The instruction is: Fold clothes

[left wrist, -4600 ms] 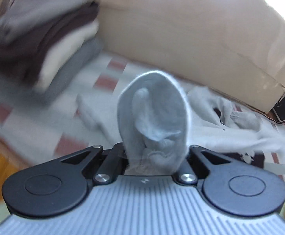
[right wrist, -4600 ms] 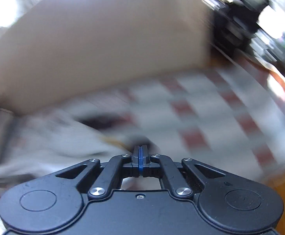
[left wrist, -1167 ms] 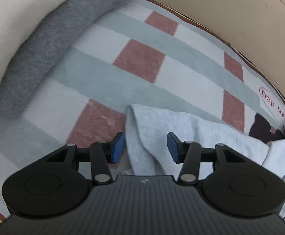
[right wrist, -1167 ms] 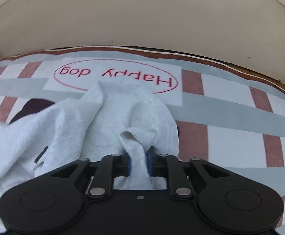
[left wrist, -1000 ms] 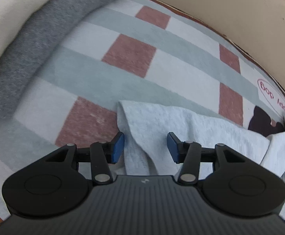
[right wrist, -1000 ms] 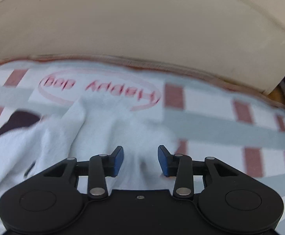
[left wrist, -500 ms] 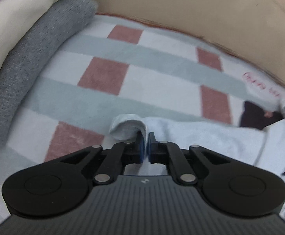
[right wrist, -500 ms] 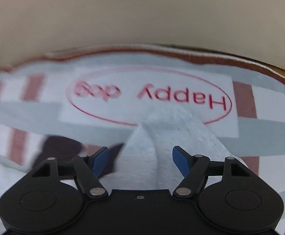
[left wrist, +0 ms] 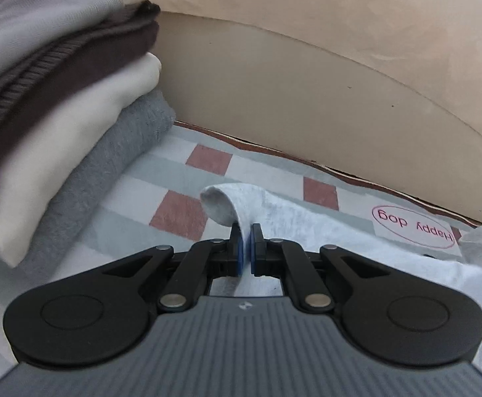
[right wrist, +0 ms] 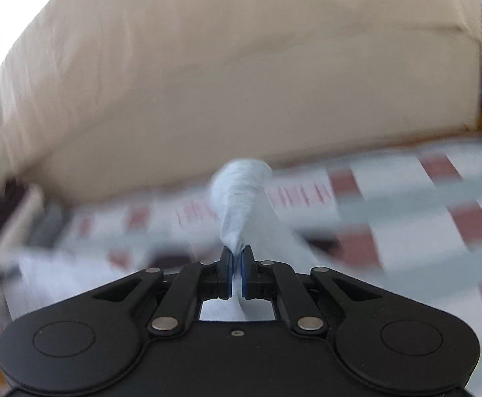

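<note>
Left hand-held gripper (left wrist: 246,248): tilted downward, blue pads closed on a raised fold of the light grey garment (left wrist: 323,231). The pinched edge curls up and over above the pads.

Right hand-held gripper (right wrist: 237,264): tilted downward, its jaws having just closed, now clamped on another bunched fold of the same garment (right wrist: 241,195), which stands up in a narrow cone above the pads. This view is blurred.

Light grey garment: long axis runs from the left grip toward the right edge of the rug, in the left wrist view; the cloth lies low over the rug between the two held points.

Checked rug (left wrist: 181,211): grey, white and dull red squares; carries the garment. White label (left wrist: 413,225) near its far edge reads "Happy dog" in red, inside a red oval, upside down from here.

Stack of folded clothes (left wrist: 62,106): at the rug's left edge; grey, cream, dark brown, pale grey.

Beige sofa (left wrist: 307,76): along the rug's far edge.
</note>
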{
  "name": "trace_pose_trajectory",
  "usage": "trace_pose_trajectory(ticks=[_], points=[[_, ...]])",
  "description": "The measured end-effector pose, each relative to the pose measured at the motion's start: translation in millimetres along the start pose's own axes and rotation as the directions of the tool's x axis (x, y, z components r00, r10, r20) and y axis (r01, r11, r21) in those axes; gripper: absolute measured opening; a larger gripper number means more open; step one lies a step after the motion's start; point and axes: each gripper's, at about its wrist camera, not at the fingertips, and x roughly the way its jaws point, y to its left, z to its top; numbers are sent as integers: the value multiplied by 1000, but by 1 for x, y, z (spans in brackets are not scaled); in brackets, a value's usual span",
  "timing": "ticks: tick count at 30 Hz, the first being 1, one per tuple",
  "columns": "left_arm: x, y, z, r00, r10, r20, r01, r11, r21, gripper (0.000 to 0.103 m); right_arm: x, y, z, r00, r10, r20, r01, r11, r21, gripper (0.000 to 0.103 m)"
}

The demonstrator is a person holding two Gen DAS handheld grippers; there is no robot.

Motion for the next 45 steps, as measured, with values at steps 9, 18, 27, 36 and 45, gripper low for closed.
trace_pose_trajectory(ticks=[9,18,27,36,45], points=[[17,4,-51,951,80,-298,-74,997,32,4,34,-56,-58,869,-216,-444,310,938,151,11],[17,18,-49,956,-5,-295,-12,998,-56,4,2,-19,-2,988,-145,-50,146,989,13,46],[19,40,-49,949,-64,-310,3,981,-195,9,54,-26,-26,967,-165,-196,139,980,-141,55],[10,60,-39,962,-124,-242,53,959,-279,32,16,-38,-8,992,-76,-99,65,991,-115,2],[54,50,-47,934,-90,-345,2,969,-246,32,36,-56,-26,993,-6,-121,6,1000,1,6]])
